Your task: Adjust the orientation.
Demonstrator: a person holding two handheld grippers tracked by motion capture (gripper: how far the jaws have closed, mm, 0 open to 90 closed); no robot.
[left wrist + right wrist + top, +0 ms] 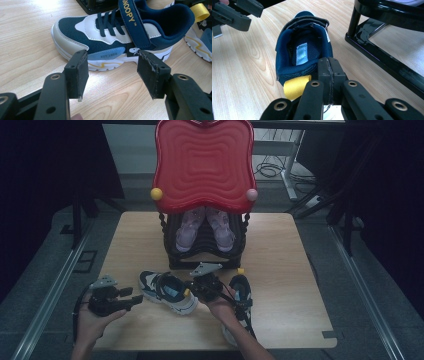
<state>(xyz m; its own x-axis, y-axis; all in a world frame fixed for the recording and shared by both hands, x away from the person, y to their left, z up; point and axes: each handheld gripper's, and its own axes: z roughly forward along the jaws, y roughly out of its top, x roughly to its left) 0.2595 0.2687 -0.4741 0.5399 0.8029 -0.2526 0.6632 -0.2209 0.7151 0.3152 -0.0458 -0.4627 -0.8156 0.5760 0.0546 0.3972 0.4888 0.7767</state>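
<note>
My right tongs [329, 75] pinch shoe [303, 50] heel; left tongs [112, 72] gape empty. I lift slowly onto rack [172, 257].

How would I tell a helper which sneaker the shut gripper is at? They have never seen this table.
Start at the black shoe rack under the red tray. Two navy-and-white sneakers lie before it. It is the left sneaker, lying on the table between both grippers, its yellow heel loop beside the right gripper.
</note>
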